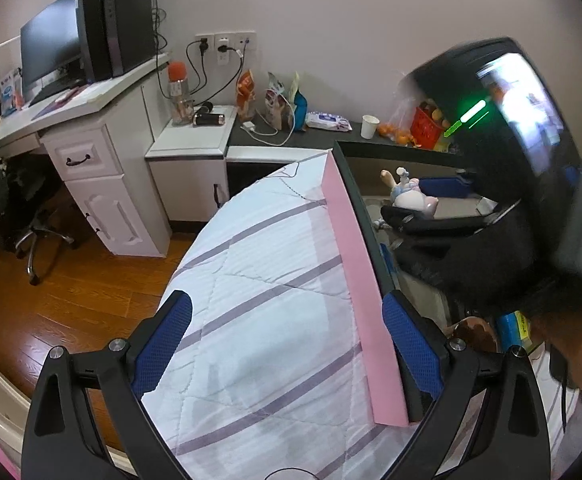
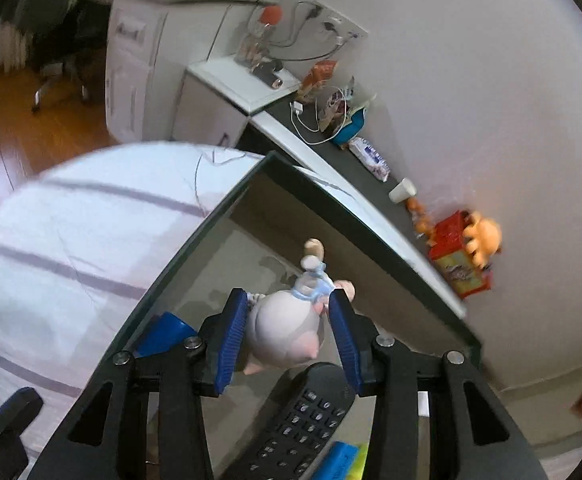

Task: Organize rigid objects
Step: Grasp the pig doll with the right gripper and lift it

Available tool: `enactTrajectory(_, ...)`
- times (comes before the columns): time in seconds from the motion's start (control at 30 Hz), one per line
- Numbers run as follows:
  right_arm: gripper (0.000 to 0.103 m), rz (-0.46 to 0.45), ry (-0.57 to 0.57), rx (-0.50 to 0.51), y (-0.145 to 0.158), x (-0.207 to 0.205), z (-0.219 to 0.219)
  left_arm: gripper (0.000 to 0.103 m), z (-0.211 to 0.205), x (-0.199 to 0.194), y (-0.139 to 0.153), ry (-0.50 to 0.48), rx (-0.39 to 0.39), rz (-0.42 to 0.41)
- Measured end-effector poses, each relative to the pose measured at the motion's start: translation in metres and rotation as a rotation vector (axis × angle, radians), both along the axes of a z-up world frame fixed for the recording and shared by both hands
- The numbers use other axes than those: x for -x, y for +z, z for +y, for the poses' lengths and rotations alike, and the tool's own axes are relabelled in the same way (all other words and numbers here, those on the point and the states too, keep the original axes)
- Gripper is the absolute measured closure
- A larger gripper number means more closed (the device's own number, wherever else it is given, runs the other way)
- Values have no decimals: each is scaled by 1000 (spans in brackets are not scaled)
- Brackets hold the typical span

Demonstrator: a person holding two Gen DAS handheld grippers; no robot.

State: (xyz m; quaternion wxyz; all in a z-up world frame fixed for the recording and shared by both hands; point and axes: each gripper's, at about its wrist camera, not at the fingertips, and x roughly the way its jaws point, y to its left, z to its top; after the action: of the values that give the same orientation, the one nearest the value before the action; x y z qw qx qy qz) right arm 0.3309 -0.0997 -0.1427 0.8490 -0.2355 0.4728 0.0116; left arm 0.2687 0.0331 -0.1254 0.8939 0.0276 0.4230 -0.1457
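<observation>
A pale pig figurine (image 2: pixel 283 328) with a small blue figure on top sits between the blue pads of my right gripper (image 2: pixel 288 300), which is shut on it just above the floor of an open box (image 2: pixel 195 240). The same figurine (image 1: pixel 411 200) shows in the left wrist view, inside the box beside a black-gloved hand (image 1: pixel 471 256). A black remote (image 2: pixel 303 420) lies in the box under the gripper. My left gripper (image 1: pixel 287 308) stands open over the striped bedcover (image 1: pixel 259 280), its right pad next to the box's pink side (image 1: pixel 355 264).
A blue object (image 2: pixel 163 336) lies in the box's near left corner. The dark shelf (image 2: pixel 331 152) along the wall carries a paper cup (image 2: pixel 403 192), a red box (image 2: pixel 459 256) with an orange toy, snack bags and cables. A white desk and chair stand at left.
</observation>
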Motion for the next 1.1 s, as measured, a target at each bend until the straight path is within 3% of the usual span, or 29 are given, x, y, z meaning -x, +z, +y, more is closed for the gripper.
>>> enactTrajectory(0.07,56,-11,-32,-150,12,6,-18,6,-3,-1,-1,-1,-4,3)
enactTrajectory(0.1,49,-24,-39,-199,15,9,-23,6,-4,0,-1,-3,-5,4)
enactTrajectory(0.2,42,-68,-94,-498,33,18,-61,6,-9,1,0,-7,-15,3)
enactTrajectory(0.27,38,-101,-137,-647,38,25,-84,6,-10,3,2,-8,-17,-4)
enactTrajectory(0.37,34,-90,-210,-776,32,24,-109,6,-10,5,5,-3,-15,-11)
enactTrajectory(0.5,33,15,-259,-900,6,7,-117,6,-10,6,6,2,-20,-17)
enactTrajectory(0.6,33,73,-244,-970,-10,-2,-110,5,-10,6,5,8,-33,-17)
enactTrajectory(0.7,32,71,-215,-1031,-12,-7,-102,5,-8,6,5,14,-38,-15)
enactTrajectory(1.03,29,61,-148,-1045,-12,-19,-82,5,-10,6,2,12,-50,-11)
enactTrajectory(1.1,29,37,-197,-1009,-10,-12,-89,5,-11,6,3,7,-49,-11)
